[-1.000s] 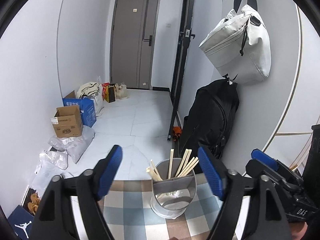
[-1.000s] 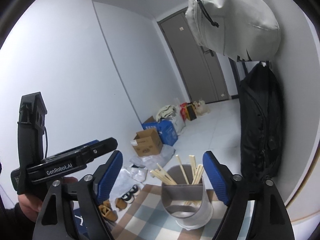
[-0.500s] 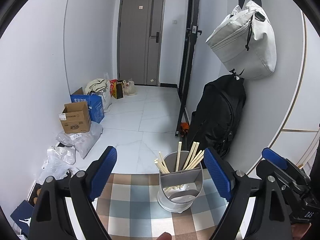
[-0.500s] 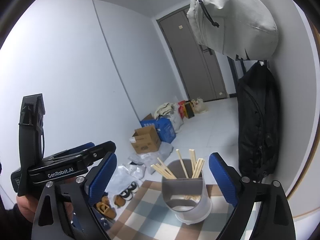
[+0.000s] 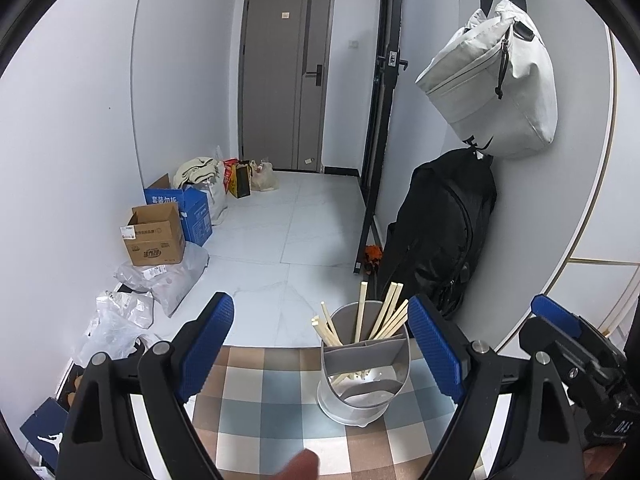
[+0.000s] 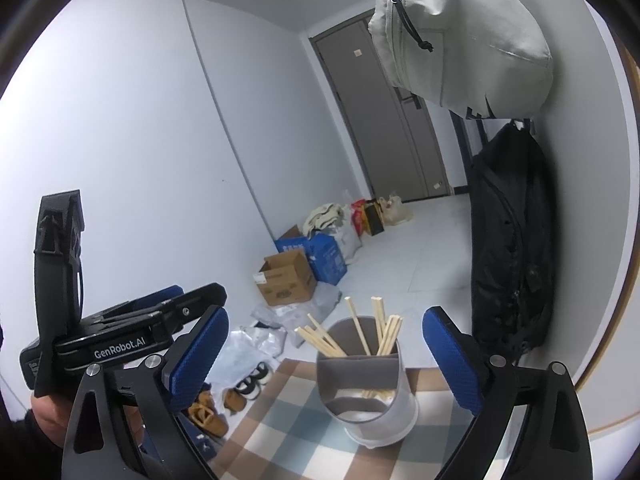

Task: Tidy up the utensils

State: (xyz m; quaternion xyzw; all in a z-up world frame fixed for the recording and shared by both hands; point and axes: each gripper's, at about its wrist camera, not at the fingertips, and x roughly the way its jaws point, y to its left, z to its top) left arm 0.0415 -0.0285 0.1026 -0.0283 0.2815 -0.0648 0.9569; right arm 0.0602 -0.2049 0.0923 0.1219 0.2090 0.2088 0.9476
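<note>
**Jaws wide, holder filled**

Jaws on my left gripper (image 5: 320,344) stood wide apart with nothing pressed between them; the holder (image 5: 365,364) sat framed in the gap, touched by neither pad. My right gripper (image 6: 325,352) was opening its jaws further, also empty, the holder again between them but clear of both pads.

The holder stood upright on the checked cloth of the desk (image 5: 260,404), near its far edge. Chopsticks (image 5: 384,312) leaned fanned out in its rear compartment; the front compartment looked empty, as far as I could see into it. I saw no loose utensils on the visible cloth, though the near part of the desk was hidden behind my grippers.

I judged the task at or near its end: the chopsticks were in and both grippers were free. What remained, if anything, lay out of view.
</note>
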